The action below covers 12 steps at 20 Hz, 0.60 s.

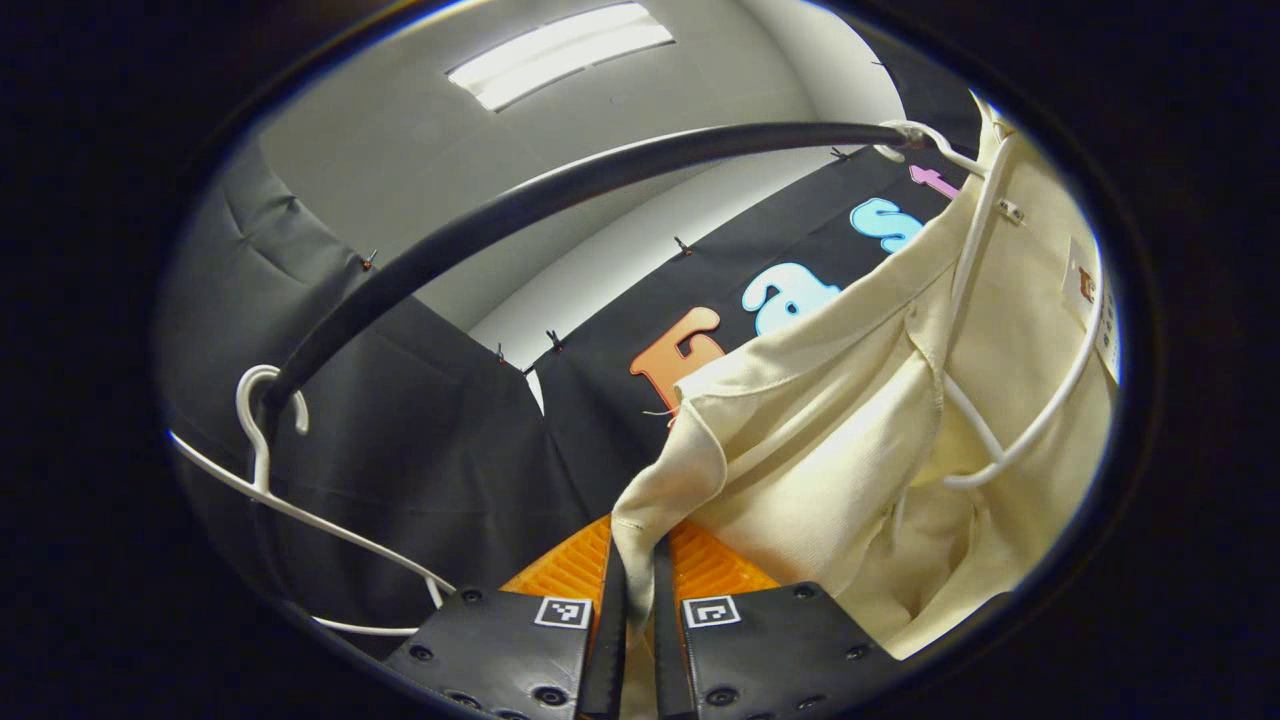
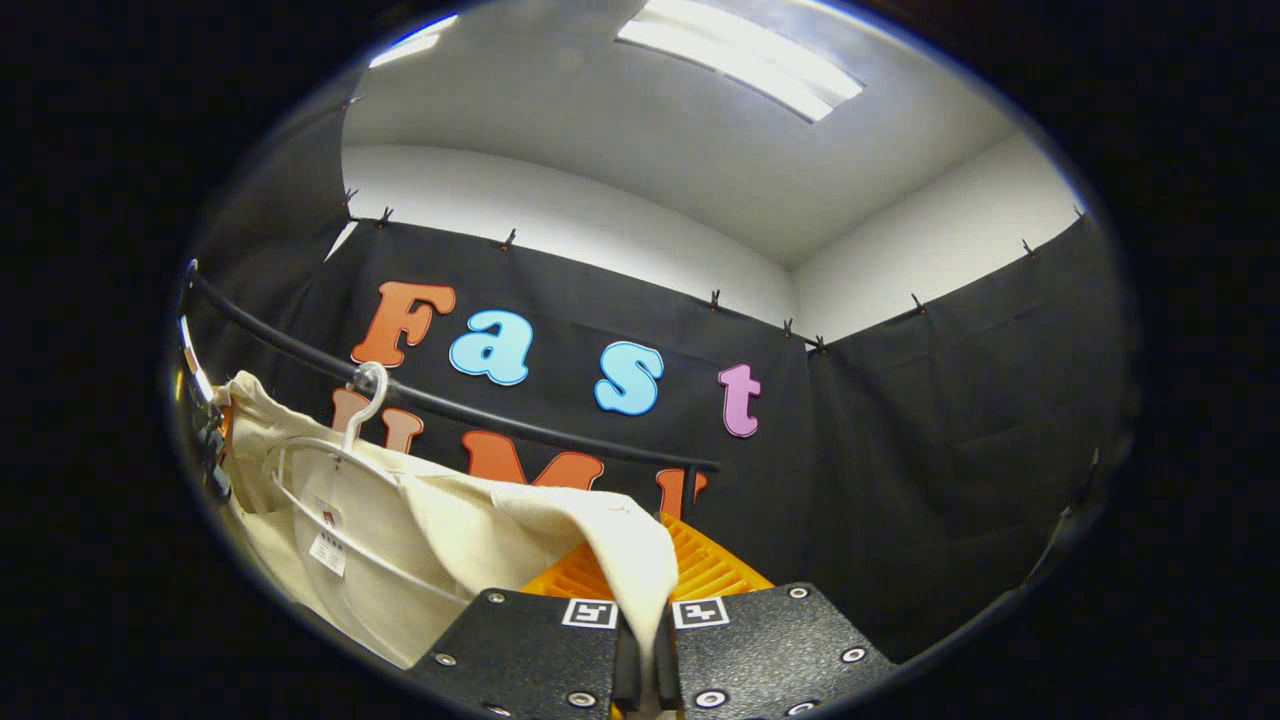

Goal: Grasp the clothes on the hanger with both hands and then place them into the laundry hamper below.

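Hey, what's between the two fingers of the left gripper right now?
In the left gripper view, a corner of the cream garment runs down between the left gripper fingers, which are closed on the cloth.

Bright ceiling panel glare, curved fisheye edges

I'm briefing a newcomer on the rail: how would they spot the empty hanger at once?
Follow the black rail away from the cream garment toward its far end. There hangs a thin white wire hanger, hooked over the rail with nothing on it, unlike the one carrying the garment.
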Available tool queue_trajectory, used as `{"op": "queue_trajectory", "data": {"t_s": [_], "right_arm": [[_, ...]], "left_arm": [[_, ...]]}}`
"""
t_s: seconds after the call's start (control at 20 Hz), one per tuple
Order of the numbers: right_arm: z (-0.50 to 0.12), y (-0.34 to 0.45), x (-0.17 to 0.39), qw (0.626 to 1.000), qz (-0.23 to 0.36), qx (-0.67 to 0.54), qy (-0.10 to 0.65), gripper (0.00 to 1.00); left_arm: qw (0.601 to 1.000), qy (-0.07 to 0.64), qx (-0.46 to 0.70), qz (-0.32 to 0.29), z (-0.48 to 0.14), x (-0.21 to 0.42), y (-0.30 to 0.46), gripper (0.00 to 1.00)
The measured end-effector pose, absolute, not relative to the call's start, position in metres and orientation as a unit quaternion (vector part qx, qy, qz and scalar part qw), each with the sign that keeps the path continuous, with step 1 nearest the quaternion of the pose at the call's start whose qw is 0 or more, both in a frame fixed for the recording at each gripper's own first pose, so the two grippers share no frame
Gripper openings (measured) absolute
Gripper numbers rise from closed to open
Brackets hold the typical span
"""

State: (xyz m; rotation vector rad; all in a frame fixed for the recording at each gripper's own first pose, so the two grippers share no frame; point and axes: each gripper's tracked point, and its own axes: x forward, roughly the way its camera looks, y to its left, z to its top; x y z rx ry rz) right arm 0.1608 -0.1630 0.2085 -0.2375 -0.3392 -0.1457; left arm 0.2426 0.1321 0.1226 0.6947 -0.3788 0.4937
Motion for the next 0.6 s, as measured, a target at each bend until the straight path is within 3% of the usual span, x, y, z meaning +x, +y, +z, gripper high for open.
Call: {"op": "queue_trajectory", "data": {"t_s": [0.25, 0.35, 0.6], "right_arm": [[0.232, -0.187, 0.230, 0.982, -0.044, -0.102, -0.155, 0.05], [0.212, -0.191, 0.263, 0.987, -0.018, -0.095, -0.127, 0.09], [0.129, -0.193, 0.310, 0.997, 0.009, -0.042, -0.057, 0.06]], "left_arm": [[0.906, -0.176, 0.322, 0.209, 0.117, 0.284, 0.120, 0.19], [0.910, -0.164, 0.321, 0.206, 0.109, 0.298, 0.124, 0.19], [0.925, -0.103, 0.311, 0.194, 0.056, 0.321, 0.136, 0.19]]}}
